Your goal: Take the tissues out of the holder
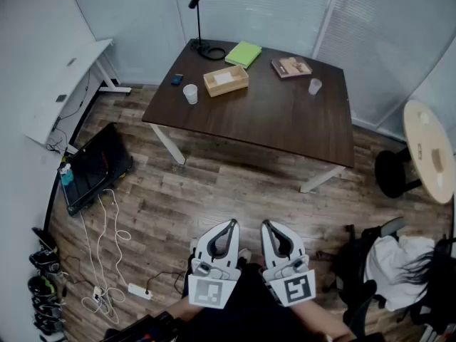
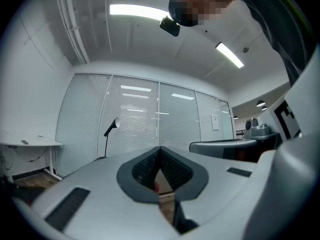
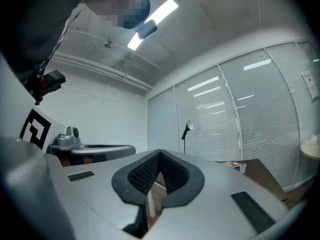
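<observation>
The tissue holder [image 1: 226, 80] is an open wooden box with white tissue showing inside. It stands on the dark brown table [image 1: 285, 120] far ahead of me, toward the table's far left. Both grippers are low in the head view, close to my body and well short of the table. The left gripper [image 1: 229, 226] and the right gripper [image 1: 269, 226] sit side by side and point level. In the left gripper view the left gripper [image 2: 160, 149] has its tips together and nothing between them. The right gripper [image 3: 160, 153] is likewise shut and empty.
On the table are a black desk lamp [image 1: 203, 13], a green notebook [image 1: 244, 53], a book [image 1: 291, 67], a dark phone [image 1: 177, 79] and two clear cups [image 1: 190, 93] [image 1: 314, 86]. Wooden floor lies between. Cables and a power strip [image 1: 139, 291] lie at the left, a round table [image 1: 427, 148] and a chair with clothes [image 1: 392, 262] at the right.
</observation>
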Available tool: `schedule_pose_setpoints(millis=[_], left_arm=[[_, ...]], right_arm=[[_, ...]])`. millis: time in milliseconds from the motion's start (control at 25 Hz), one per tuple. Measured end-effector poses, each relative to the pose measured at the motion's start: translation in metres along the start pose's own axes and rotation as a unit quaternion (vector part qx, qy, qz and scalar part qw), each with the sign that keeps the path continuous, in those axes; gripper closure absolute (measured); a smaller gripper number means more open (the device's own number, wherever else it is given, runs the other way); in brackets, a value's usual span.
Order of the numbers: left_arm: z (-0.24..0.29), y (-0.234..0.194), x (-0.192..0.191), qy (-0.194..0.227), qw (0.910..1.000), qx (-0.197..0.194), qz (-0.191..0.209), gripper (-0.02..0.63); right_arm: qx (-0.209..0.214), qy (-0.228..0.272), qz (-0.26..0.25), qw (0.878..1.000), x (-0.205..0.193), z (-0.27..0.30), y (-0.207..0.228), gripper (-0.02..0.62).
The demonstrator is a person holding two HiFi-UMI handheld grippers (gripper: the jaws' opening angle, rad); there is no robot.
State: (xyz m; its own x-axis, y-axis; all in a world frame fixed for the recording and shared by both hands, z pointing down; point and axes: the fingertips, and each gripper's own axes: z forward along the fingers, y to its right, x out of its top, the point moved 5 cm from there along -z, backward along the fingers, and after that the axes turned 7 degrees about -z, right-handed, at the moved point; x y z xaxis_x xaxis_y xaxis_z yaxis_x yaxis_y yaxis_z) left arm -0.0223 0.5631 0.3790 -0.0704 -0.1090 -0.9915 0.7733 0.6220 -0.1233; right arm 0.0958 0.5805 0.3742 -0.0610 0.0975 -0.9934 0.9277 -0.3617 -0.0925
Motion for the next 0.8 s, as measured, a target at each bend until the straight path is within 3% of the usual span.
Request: schedule_pose_setpoints(millis=[520,800], left_arm=[[0.000,0.003,0.007,0.030,0.9993,0.020,-0.004,0.607],[0.002,0.007,0.001,0.012,0.9997,0.022,0.006,0.607]], right_arm=[[-0.017,-0.006,0.017,1.000,-0.005,-0.007,0.013,0.586],[-0.020,-0.005,0.020,1.000,-0.007,-0.010,0.021,0.586]])
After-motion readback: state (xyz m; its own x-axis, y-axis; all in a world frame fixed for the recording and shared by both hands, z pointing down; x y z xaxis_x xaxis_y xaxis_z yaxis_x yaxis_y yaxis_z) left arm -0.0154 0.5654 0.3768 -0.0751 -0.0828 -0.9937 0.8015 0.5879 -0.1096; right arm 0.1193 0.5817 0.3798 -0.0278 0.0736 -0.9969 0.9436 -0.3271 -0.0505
